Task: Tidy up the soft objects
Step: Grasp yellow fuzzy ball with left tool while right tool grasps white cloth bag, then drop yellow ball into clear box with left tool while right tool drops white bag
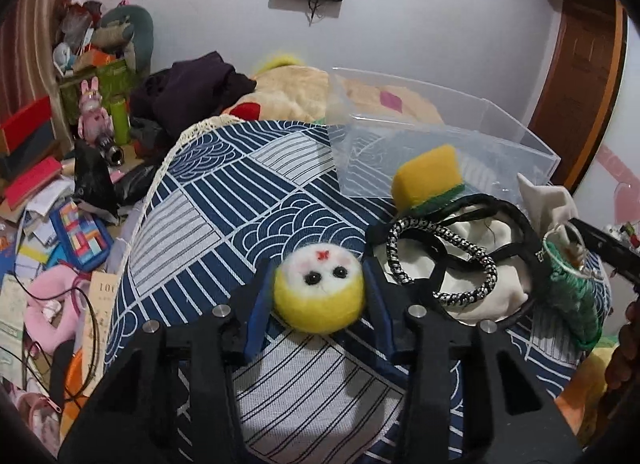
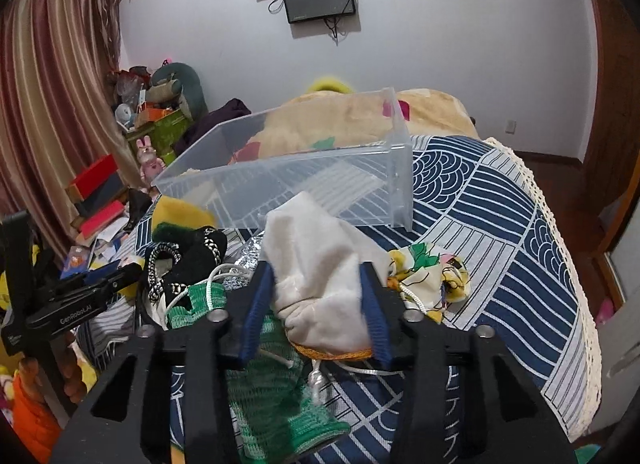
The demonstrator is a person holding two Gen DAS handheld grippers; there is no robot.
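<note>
As face [image 1: 319, 293] points up, L gripper [image 1: 318, 290] clamps.

Beside the one clear bin [image 2: 280, 168] we count one yellow felt ball [image 1: 319, 294], one sponge [image 1: 430, 174], one white cloth [image 2: 324, 264], one green knit pouch [image 2: 276, 396], and two hair ties [image 1: 440, 264].

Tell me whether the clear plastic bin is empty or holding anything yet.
Empty. Through the clear plastic bin only the patterned cloth shows; the sponge and white fabric lie outside it.

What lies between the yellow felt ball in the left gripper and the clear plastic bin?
In the left wrist view, only bare patterned cloth separates the felt ball from the bin.
</note>
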